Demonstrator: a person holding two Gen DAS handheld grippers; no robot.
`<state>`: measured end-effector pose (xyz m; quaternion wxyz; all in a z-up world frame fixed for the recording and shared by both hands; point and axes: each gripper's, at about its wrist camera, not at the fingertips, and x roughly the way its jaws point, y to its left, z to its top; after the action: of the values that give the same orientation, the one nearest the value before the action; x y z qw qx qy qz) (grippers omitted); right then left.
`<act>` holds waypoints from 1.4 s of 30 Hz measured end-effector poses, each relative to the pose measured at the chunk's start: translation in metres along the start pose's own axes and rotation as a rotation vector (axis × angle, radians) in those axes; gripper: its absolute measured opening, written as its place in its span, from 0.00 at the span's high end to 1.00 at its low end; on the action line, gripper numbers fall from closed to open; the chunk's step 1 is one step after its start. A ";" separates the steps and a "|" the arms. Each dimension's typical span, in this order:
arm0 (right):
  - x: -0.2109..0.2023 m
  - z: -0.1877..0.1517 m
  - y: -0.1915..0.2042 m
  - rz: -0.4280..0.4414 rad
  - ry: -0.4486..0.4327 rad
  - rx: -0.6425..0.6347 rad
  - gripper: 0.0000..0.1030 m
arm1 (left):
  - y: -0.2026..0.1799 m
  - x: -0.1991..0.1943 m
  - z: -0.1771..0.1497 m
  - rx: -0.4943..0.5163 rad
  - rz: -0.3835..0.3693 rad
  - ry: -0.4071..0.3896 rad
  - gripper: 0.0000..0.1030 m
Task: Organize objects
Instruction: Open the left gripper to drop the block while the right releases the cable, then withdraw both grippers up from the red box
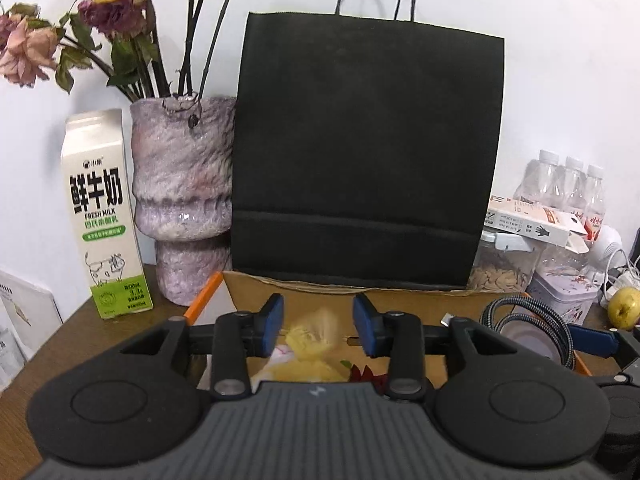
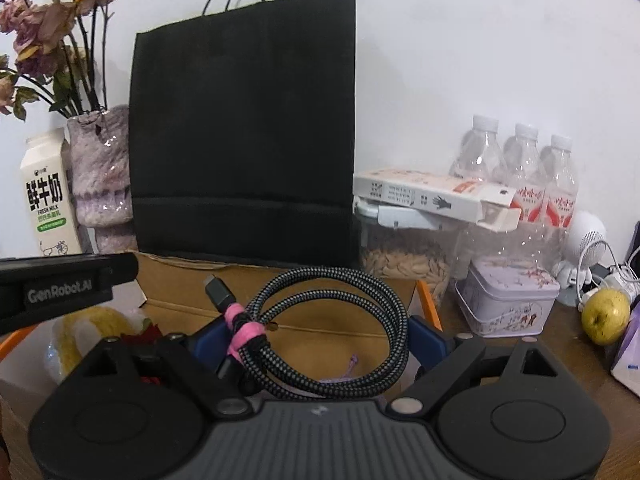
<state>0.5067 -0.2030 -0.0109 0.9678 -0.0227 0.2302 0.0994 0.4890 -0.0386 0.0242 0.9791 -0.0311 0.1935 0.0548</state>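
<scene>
Cable [image 2: 332, 320], coiled into a loop and bound with pink tape, sits between the blue pads of the right gripper [image 2: 316, 340]. The jaws are spread wide, one pad against each side of the coil, so the loop is held across its width and stands up over the cardboard box [image 2: 360, 314]. The cable's plug end points up and to the left above the pink tape.

The left gripper [image 1: 318, 324] hovers over the same box with its blue pads part open and nothing pressed between them. A yellow, blurred item [image 1: 312, 340] shows in the gap between the pads, lying lower in the box; whether it touches either pad cannot be told. Something red [image 1: 366, 374] lies just beside it, near the right pad.

Seen from the left wrist, the coiled cable and the right gripper are at the right edge of the box. A black paper bag [image 1: 366, 152] stands upright behind the box. Left of the bag are a mottled purple vase [image 1: 182, 196] with dried roses and a milk carton [image 1: 102, 216]. To the right are a jar of seeds [image 2: 404, 256] with a flat white box on its lid, three water bottles [image 2: 520, 176], a small tin [image 2: 504, 304] and a yellow-green apple [image 2: 604, 316] on the wooden table [image 1: 68, 344].
</scene>
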 end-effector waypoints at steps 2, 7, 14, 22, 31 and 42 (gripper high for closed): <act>0.002 0.000 -0.001 0.003 0.011 0.010 0.06 | 0.000 -0.001 0.001 0.000 0.008 -0.006 0.18; -0.003 0.001 -0.002 0.006 -0.005 0.020 0.00 | 0.001 -0.008 0.004 0.013 0.025 -0.049 0.00; -0.004 0.000 -0.001 0.011 0.001 0.011 0.00 | 0.005 -0.007 0.007 0.017 0.024 -0.020 0.00; -0.011 0.002 -0.002 0.006 -0.006 0.001 0.00 | 0.012 -0.013 0.007 0.020 0.016 0.018 0.00; -0.028 0.000 0.003 0.016 -0.010 -0.015 0.00 | 0.020 -0.027 0.006 0.028 0.005 0.080 0.00; -0.081 -0.011 0.015 0.039 -0.041 -0.050 0.00 | 0.034 -0.082 -0.005 0.028 -0.015 0.089 0.00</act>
<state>0.4282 -0.2040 0.0157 0.9693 -0.0404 0.2082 0.1242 0.4077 -0.0135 0.0492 0.9703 -0.0212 0.2372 0.0433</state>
